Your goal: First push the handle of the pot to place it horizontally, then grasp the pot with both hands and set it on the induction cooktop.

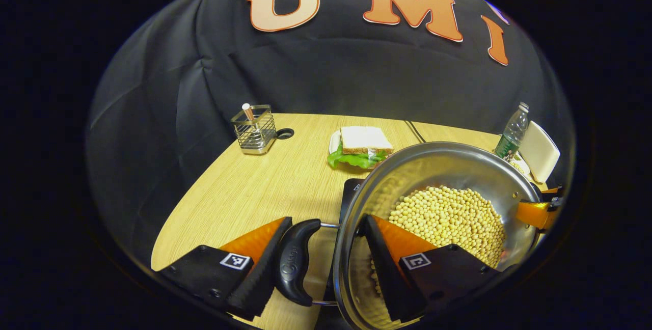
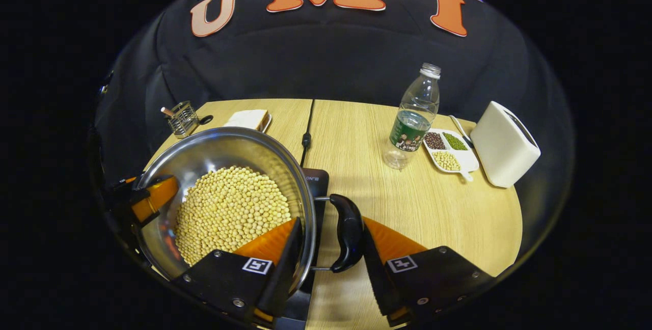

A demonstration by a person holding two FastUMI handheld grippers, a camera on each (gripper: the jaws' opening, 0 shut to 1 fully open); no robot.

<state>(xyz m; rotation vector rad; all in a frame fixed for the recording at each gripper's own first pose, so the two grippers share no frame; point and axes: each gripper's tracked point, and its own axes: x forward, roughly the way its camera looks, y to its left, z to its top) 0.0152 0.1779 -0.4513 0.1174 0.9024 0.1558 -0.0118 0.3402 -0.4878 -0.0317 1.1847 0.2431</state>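
Note:
A steel pot [image 1: 433, 154] of soybeans [image 1: 448, 218] stands over the black induction cooktop [image 1: 351, 190]; I cannot tell if it rests on it. My left gripper [image 1: 326, 223] is shut on the pot. One finger presses the outside of the black side handle [image 1: 295, 264] and the other lies inside the wall. In the right gripper view, my right gripper [image 2: 330, 220] clamps the opposite handle [image 2: 349, 233] and the wall of the pot [image 2: 229, 146] the same way, above the cooktop [image 2: 318, 182]. Each view shows the other gripper at the far rim.
A sandwich on a plate [image 1: 364, 146] and a wire holder [image 1: 253, 129] stand behind the pot. A water bottle [image 2: 415, 116], a divided dish of beans [image 2: 448, 152] and a white box-shaped appliance [image 2: 504, 144] sit to the right. A cable [image 2: 305, 139] runs back along the table.

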